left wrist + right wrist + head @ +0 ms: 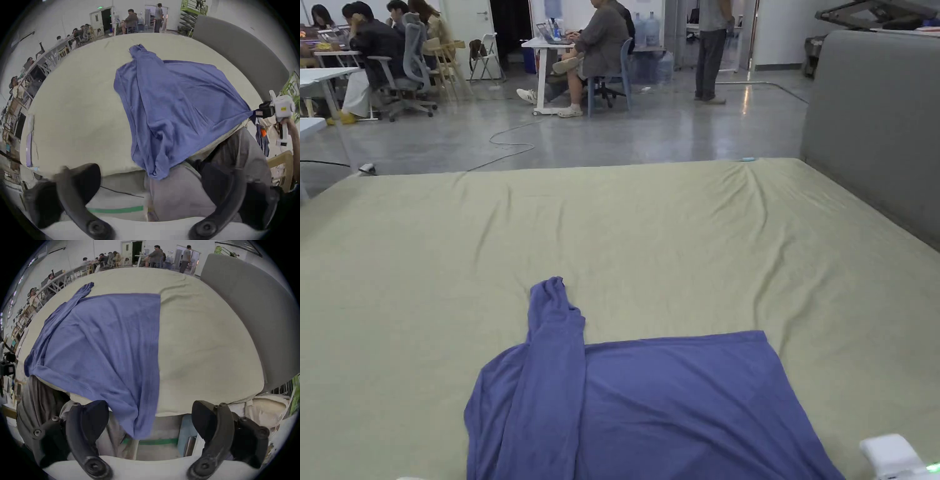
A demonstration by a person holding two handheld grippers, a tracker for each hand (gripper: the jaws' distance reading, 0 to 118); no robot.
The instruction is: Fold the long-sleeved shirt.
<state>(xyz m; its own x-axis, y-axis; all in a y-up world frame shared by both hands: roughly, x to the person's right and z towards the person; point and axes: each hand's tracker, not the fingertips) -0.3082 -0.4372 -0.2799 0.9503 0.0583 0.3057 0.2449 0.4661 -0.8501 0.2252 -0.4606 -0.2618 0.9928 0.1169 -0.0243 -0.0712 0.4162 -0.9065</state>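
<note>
Beyond the far edge of the bed (675, 212) lies an open room with a grey floor, where several people sit at desks and one stands near a doorway. A pale green sheet covers the bed, and a grey padded headboard (875, 125) rises along its right edge.

The long-sleeved shirt (687, 406), a blue-violet knit, lies at the middle of the bed's near edge. Its body is spread fairly flat, with one straight edge facing the far edge. One sleeve (553, 350) is laid along the left side of the body, and its cuff reaches past the body toward the far edge. The near part of the shirt spills over the near edge and hangs down in front of the person's grey trousers (178, 194).

In the left gripper view, the left gripper (162, 181) sits low by the near edge with its jaws wide apart and nothing between them; one jaw is blurred.

In its own view, the right gripper (149, 410) also has its jaws well apart, with the hanging cloth farther off between them and not pressed by either. In the left gripper view that same gripper appears off the bed's near right corner, held in a hand (290, 125), and a stretched corner of the shirt reaches right up to its tips. Whether they touch there I cannot tell.
</note>
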